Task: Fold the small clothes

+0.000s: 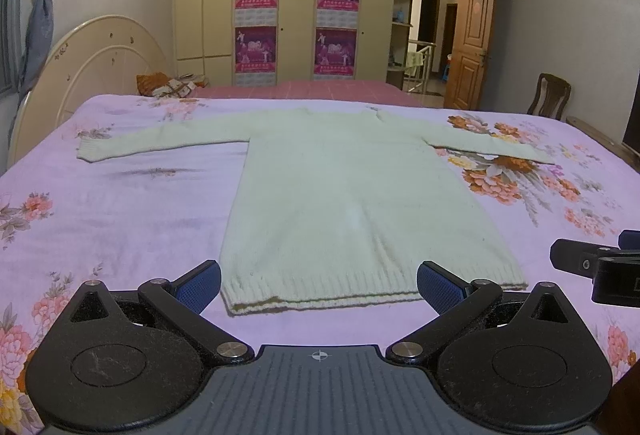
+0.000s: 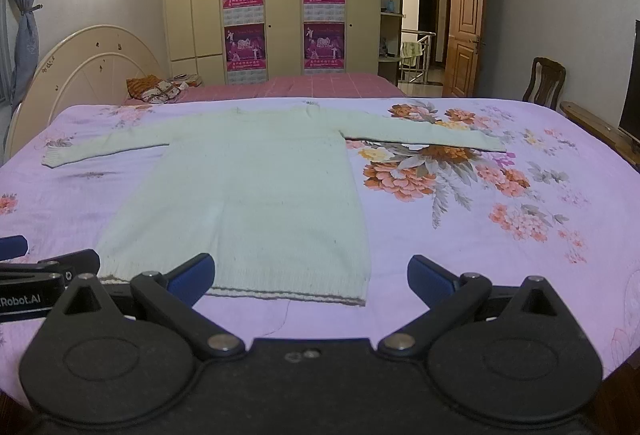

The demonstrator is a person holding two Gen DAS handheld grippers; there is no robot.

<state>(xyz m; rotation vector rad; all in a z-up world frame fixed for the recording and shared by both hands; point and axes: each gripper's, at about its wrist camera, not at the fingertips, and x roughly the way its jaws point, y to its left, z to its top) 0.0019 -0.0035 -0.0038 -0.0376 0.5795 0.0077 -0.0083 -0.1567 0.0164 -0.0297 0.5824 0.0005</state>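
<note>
Item: one pale green knitted sweater (image 1: 340,187), laid flat on the bed (image 1: 120,219) over a floral lilac sheet, long axis running from the ribbed hem (image 1: 360,289) at the near edge to the neckline toward the far edge, both sleeves stretched out sideways. Left gripper (image 1: 319,281) hung with jaws spread wide, empty, directly before the hem's middle; right gripper (image 2: 310,277) was likewise spread and empty, facing the hem's right corner (image 2: 362,299). Judged state: folding not begun, each gripper nearest its own hem corner, sleeves well apart from both
</note>
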